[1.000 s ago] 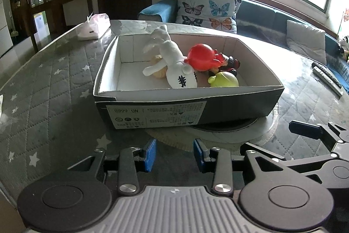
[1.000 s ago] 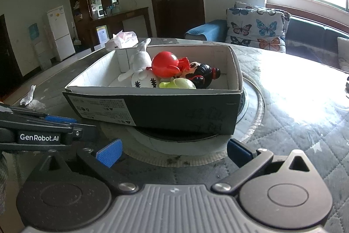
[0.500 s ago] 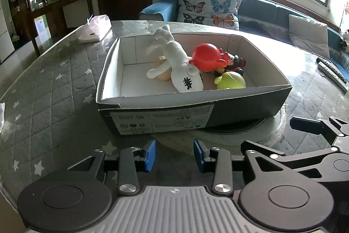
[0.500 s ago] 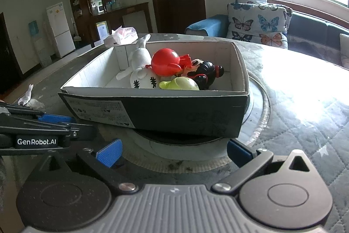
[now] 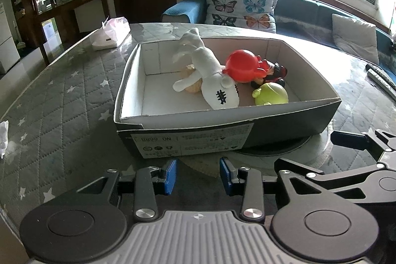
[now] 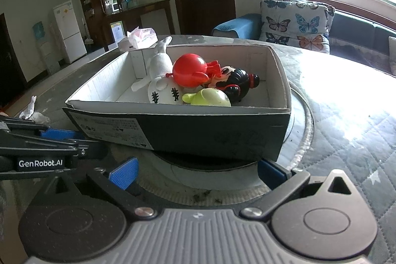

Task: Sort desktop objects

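A black shoe box [image 5: 284,130] [image 6: 210,132] with a white inside stands on a round turntable in the middle of the table. In it lie a white plush rabbit [image 5: 212,81] [image 6: 160,73], a red round toy [image 5: 241,64] [image 6: 189,69], a black-and-red doll [image 5: 274,73] [image 6: 237,83] and a yellow-green toy [image 5: 272,94] [image 6: 210,98]. My left gripper [image 5: 198,175] hangs in front of the box's label side, open, nothing between its blue pads. My right gripper [image 6: 198,171] is beside it on the right, wide open and empty.
A tissue pack [image 5: 111,32] lies at the table's far left. Crumpled white paper [image 6: 32,110] sits near the left edge. Remote controls [image 5: 381,78] lie at the far right. A sofa with a butterfly cushion [image 5: 242,6] stands behind the table.
Both views have shifted slightly, with the box a little lower and nearer in the picture. The toys and both grippers' jaws stand as before.
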`<state>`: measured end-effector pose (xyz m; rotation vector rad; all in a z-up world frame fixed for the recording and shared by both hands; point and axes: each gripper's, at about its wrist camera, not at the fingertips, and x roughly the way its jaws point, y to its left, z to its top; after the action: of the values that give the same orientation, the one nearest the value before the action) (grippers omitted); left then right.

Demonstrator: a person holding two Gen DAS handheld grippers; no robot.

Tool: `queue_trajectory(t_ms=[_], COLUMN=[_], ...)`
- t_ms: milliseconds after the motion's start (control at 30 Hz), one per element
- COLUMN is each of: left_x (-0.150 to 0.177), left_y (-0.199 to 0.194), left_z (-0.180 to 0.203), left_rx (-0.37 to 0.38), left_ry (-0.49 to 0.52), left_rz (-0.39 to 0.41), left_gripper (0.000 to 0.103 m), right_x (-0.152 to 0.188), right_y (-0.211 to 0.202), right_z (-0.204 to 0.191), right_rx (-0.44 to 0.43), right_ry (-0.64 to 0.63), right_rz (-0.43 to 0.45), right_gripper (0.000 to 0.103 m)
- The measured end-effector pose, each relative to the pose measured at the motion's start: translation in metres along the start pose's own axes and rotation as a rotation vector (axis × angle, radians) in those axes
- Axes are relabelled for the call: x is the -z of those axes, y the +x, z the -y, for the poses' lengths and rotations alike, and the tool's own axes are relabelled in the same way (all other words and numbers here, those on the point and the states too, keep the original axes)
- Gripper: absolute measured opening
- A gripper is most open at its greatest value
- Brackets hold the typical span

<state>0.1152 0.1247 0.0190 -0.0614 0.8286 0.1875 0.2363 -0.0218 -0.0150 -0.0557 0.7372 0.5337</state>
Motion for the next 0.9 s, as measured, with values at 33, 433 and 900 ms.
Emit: queue_trajectory(t_ms=[33,433,900], left_x=[-0.0005,-0.0023,-0.0035], left_y=[0.0002,0.0009,-0.0017], left_z=[-0.0003,-0.0038,-0.0026], left_rx=[-0.001,0.006,-0.005], left_ry=[0.001,-0.003,0.007], left_rz=[0.001,0.010,0.037], left_gripper=[0.039,0.039,0.037], right_x=[-0.0003,-0.0026,-0.0041], right_y=[0.0003,0.0020,0.0003], right_z=[-0.0002,-0.0015,-0.0026], right_rx=[0.000,-0.001,0.002], right_ry=[0.000,-0.004,-0.013], right_rz=[0.000,0.004,0.010], right_gripper=[0.103,0.103,0.103])
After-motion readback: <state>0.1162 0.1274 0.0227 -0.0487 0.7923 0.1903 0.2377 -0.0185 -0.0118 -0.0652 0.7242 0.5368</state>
